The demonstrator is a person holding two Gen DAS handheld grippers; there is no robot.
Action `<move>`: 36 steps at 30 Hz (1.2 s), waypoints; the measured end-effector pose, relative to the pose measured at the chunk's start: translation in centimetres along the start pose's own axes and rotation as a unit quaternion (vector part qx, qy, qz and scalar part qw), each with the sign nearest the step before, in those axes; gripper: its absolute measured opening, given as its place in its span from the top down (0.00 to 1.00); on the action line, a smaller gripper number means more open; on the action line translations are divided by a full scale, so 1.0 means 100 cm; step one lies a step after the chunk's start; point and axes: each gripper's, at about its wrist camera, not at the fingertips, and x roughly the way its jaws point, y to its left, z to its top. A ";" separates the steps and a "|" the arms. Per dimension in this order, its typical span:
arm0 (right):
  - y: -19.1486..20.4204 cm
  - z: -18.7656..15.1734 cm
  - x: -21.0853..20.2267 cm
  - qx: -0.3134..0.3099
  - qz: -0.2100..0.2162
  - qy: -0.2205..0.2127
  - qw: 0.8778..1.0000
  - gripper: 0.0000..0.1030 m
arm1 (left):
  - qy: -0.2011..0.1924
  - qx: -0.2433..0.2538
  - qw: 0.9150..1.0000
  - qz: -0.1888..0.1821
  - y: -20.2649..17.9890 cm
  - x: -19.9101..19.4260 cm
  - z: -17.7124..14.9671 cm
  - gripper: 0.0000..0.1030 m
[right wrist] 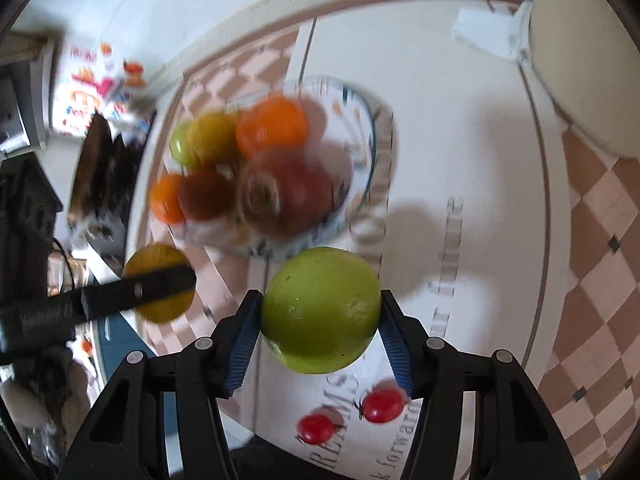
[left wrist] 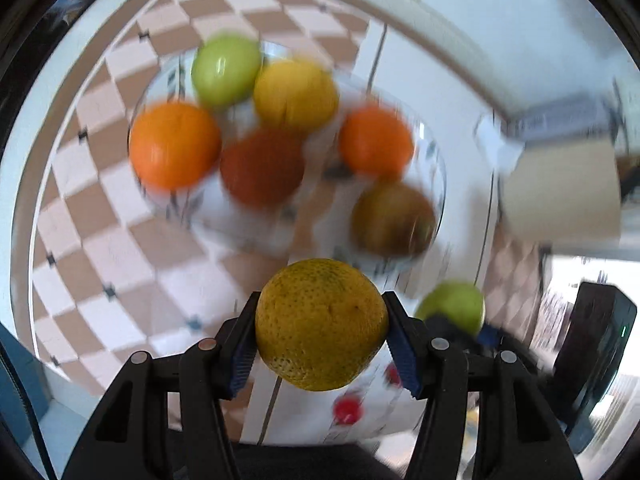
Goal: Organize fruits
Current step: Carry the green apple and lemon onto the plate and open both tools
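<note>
The clear glass bowl of fruit [left wrist: 438, 184] is seen ahead of both grippers, the left gripper [left wrist: 322, 330] pinching a speckled yellow-green citrus [left wrist: 322, 324] nearer its rim than the right gripper [right wrist: 320, 330], which is clamped on a smooth green apple [right wrist: 320, 314].

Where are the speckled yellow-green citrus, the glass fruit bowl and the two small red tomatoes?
speckled yellow-green citrus [left wrist: 321, 323], left wrist view, centre of its rind.
glass fruit bowl [right wrist: 367, 148], right wrist view, right rim.
two small red tomatoes [right wrist: 382, 405], right wrist view, middle of the right one.

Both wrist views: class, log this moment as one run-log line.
left gripper: shut on yellow-green citrus | right gripper: shut on green apple | glass bowl: holds fruit | two cherry tomatoes: on table
</note>
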 end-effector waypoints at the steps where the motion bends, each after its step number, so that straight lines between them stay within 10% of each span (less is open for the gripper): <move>1: -0.001 0.007 -0.005 0.003 0.002 -0.006 1.000 0.42 | -0.007 -0.003 1.000 0.002 0.001 -0.001 0.008 0.46; 15: -0.001 0.115 0.015 -0.001 -0.013 -0.016 1.000 0.42 | 0.007 -0.027 0.999 0.023 -0.004 0.029 0.063 0.46; 36: 0.021 0.121 0.033 -0.039 -0.029 0.011 0.999 0.23 | 0.008 -0.083 0.996 0.016 0.020 0.036 0.054 0.44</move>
